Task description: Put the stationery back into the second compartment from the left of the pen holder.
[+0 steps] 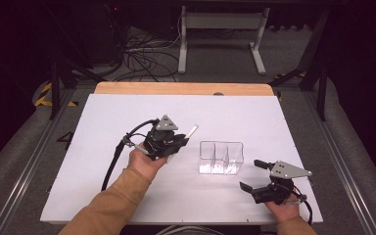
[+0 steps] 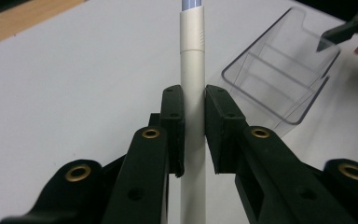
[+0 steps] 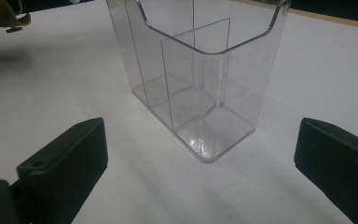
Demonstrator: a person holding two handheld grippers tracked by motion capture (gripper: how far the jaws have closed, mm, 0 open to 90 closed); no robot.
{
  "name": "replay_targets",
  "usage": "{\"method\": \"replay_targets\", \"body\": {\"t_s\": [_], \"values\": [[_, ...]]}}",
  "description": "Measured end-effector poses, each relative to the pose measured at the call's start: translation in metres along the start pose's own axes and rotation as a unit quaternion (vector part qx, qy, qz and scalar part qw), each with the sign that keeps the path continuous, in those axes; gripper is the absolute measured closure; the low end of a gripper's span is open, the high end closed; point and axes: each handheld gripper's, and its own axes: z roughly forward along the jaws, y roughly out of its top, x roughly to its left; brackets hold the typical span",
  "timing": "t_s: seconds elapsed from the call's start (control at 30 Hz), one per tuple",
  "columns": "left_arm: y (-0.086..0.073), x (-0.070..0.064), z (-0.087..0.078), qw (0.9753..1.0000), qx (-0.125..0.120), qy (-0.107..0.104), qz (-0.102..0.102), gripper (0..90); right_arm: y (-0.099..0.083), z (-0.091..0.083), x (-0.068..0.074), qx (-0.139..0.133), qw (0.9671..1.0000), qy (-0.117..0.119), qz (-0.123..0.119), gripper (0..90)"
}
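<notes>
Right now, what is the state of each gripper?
Left gripper: closed on the white pen.
Right gripper: open, holding nothing, facing the clear organizer.

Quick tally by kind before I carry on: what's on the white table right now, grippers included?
Grippers: 2, the left gripper shut on the pen, the right gripper open
Pens: 1, a white pen
Clear organizers: 1, a clear organizer with empty compartments
Total: 4
</notes>
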Motion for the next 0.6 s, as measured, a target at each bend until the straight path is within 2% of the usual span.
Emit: {"method": "replay_targets", "body": {"t_s": [0.13, 0.27, 0.37, 0.5, 0.6], "values": [[0.001, 0.001, -0.006, 0.9994, -0.029, -0.019, -0.007, 78.8, 0.0, 0.0, 0.0, 0.0, 1.0, 0.0, 0.0, 3.2], [0.002, 0.001, -0.01, 0.9975, -0.06, -0.035, -0.011, 78.7, 0.0, 0.0, 0.0, 0.0, 1.0, 0.0, -0.001, 3.2], [0.003, 0.001, -0.012, 0.9949, -0.084, -0.052, -0.019, 78.8, 0.0, 0.0, 0.0, 0.0, 1.0, 0.0, -0.001, 3.2], [0.004, 0.002, -0.014, 0.9902, -0.113, -0.076, -0.031, 78.8, 0.0, 0.0, 0.0, 0.0, 1.0, 0.0, -0.001, 3.2], [0.004, 0.002, -0.014, 0.9866, -0.137, -0.085, -0.026, 78.7, 0.0, 0.0, 0.0, 0.0, 1.0, 0.0, -0.001, 3.2]]}}
